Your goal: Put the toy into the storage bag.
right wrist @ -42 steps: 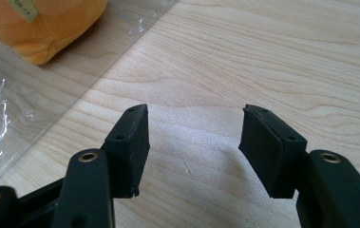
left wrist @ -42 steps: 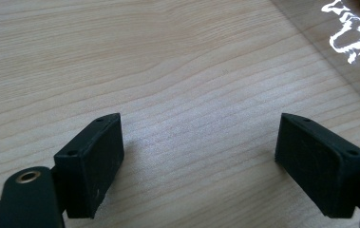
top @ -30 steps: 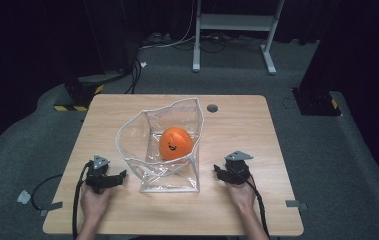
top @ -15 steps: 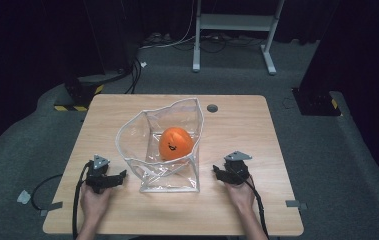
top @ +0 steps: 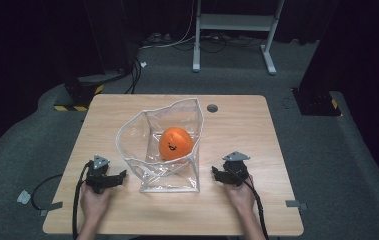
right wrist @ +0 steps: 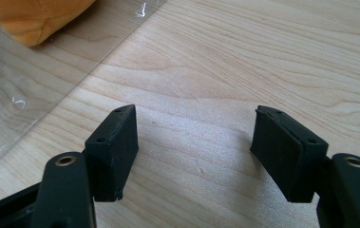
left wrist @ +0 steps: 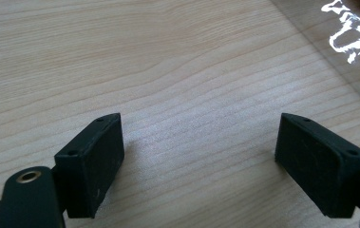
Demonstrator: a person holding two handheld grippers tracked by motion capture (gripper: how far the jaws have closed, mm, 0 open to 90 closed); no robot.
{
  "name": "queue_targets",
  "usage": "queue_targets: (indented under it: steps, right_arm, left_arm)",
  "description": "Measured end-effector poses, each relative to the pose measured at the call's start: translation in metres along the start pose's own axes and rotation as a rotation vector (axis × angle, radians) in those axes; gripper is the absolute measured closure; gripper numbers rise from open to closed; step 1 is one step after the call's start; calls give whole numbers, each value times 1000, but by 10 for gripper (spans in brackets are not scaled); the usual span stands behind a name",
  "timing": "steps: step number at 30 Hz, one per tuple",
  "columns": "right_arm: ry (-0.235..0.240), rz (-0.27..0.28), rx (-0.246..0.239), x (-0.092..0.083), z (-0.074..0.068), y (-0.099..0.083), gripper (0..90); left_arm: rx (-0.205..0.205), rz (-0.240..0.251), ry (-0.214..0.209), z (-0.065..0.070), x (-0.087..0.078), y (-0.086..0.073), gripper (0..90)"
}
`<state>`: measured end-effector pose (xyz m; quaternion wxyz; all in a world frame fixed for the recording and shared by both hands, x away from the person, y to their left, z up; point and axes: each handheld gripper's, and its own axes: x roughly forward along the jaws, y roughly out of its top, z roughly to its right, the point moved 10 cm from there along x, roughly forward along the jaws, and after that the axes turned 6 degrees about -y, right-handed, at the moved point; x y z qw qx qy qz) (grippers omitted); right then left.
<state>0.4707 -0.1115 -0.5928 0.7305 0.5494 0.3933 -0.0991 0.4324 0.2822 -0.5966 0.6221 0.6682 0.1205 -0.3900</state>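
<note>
Wooden table (top: 257, 130), grey carpet (top: 337, 165), dark room.

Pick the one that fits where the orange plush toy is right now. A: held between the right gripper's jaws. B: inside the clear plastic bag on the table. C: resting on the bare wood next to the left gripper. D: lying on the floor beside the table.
B: in the high view the orange plush toy sits inside the clear plastic bag, between the two grippers and apart from both.
</note>
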Motion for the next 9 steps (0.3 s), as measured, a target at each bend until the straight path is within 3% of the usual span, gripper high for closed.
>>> queue_targets:
  steps: [9]
  right_arm:
    - [-2, -1, 4, 0, 0, 0, 313]
  left_arm:
    - [-1, 0, -1, 0, 0, 0, 168]
